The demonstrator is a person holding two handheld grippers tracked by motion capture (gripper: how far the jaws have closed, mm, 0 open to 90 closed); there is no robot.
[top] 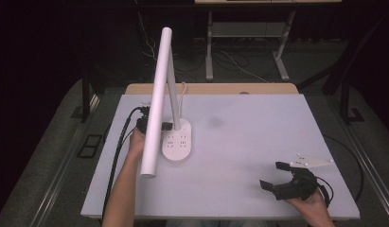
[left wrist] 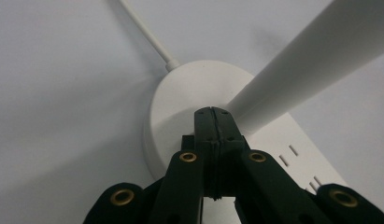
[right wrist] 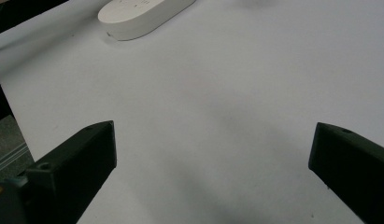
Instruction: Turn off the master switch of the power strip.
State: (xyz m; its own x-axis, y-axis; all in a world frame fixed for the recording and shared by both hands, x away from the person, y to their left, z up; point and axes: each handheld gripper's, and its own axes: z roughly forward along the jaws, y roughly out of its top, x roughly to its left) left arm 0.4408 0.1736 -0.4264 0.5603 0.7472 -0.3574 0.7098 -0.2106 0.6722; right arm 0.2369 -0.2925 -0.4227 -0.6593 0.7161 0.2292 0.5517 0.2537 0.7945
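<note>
Left gripper [left wrist: 212, 111] fingers clenched empty, seemingly pressing the lamp [top: 177, 140] base; right gripper [top: 272, 175] released. Lamp looks stiff, top-heavy; grip its stem.

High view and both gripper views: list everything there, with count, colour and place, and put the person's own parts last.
White desk lamp with an oval socket base: one, white, left of the table's middle; its tube head slants up and back over the base.
White cord: one, white, runs from the base's far end.
Pale grey table top: one, grey, fills the middle.
Wooden desk edge: one, tan, behind the top.
Metal frame legs: grey, on the floor beyond.
Left gripper: one, black, jaws shut together, tips at the lamp's base by the stem.
Right gripper: one, black, jaws open, near right corner.
Forearms: two, from the near edge.
</note>
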